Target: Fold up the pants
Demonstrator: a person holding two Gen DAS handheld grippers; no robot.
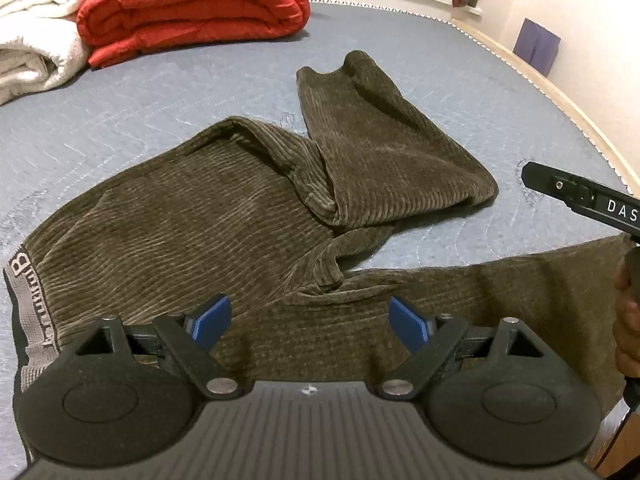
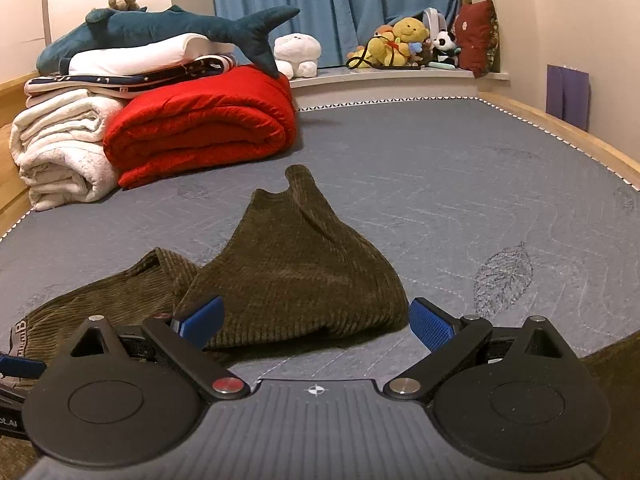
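Observation:
Olive-brown corduroy pants [image 1: 224, 216] lie crumpled on the grey-blue mattress [image 1: 160, 96]. Their grey lettered waistband [image 1: 28, 304] is at the left, one leg [image 1: 372, 136] is folded back toward the far side, and the other leg [image 1: 500, 296] runs right along the near edge. My left gripper [image 1: 310, 322] is open with blue pads, just above the crotch area, holding nothing. My right gripper [image 2: 316, 322] is open and empty, low over the mattress in front of the folded leg [image 2: 296, 272]. Part of the right gripper body [image 1: 584, 200] shows at the right of the left wrist view.
A rolled red duvet [image 2: 200, 124] and white blankets [image 2: 60, 152] are stacked at the far left, with a plush shark [image 2: 160, 28] on top. Stuffed toys [image 2: 404, 44] sit on the window ledge. The wooden bed frame [image 2: 580, 136] edges the mattress on the right.

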